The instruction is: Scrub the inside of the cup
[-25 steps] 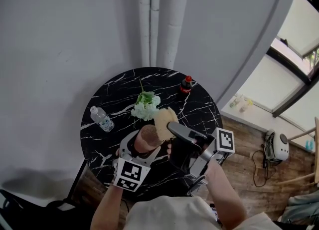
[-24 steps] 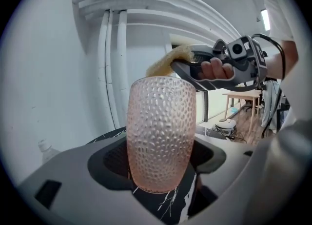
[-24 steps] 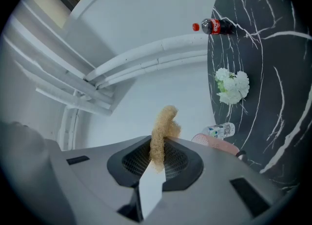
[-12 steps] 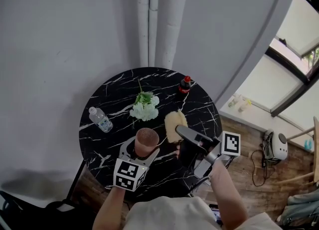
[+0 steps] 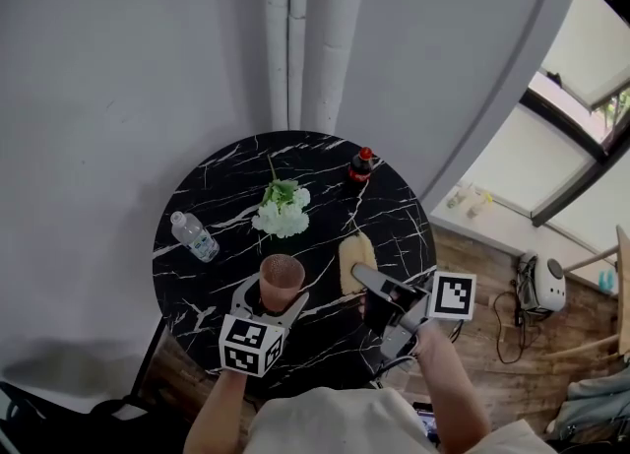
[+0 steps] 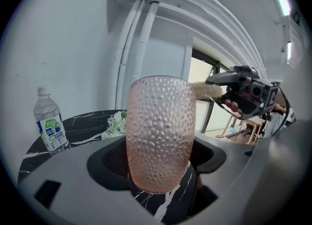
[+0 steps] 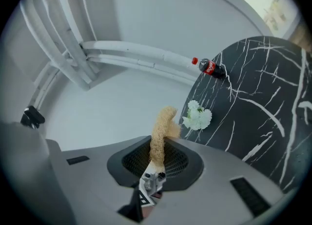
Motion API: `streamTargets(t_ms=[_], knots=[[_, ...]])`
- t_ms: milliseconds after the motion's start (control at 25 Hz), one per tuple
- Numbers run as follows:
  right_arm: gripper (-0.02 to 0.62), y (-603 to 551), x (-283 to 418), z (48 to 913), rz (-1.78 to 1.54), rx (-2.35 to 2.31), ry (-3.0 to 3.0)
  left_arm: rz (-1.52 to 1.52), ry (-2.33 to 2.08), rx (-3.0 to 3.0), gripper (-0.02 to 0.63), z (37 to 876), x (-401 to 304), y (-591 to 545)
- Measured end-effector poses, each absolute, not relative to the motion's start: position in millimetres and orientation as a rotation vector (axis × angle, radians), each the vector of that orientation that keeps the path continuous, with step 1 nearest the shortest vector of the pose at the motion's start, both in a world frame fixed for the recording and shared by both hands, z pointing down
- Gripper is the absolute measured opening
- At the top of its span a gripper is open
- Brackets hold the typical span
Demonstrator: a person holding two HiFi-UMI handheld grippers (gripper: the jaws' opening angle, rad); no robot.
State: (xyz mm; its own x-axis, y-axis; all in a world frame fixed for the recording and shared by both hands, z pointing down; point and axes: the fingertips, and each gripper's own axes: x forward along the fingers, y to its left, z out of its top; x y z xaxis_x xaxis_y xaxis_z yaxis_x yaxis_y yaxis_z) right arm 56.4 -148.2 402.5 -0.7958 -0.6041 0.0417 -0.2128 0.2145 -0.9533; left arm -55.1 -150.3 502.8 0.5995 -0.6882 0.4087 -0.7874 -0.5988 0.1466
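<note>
The left gripper (image 5: 268, 297) is clamped on the cup (image 5: 282, 281) and the right gripper (image 5: 361, 272) pinches the sponge (image 5: 354, 253) beside it, not inside, so the scrubbing seems yet to do

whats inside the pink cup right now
Nothing shows in the mouth of the pink cup in the head view. The loofah is outside it, held in the right claw. From the side, the cup's dimpled wall hides its inside.

Soft, even daylight (windows at right); gripper views bend at edges.
</note>
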Motion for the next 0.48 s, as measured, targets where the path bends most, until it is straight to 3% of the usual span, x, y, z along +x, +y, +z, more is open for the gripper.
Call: streamTargets(t_ms=[480], knots=[[0.057,-133,73,455,-1.548,-1.170,2.443,0.446,-1.202,2.482,0.347,510,-53,-149]])
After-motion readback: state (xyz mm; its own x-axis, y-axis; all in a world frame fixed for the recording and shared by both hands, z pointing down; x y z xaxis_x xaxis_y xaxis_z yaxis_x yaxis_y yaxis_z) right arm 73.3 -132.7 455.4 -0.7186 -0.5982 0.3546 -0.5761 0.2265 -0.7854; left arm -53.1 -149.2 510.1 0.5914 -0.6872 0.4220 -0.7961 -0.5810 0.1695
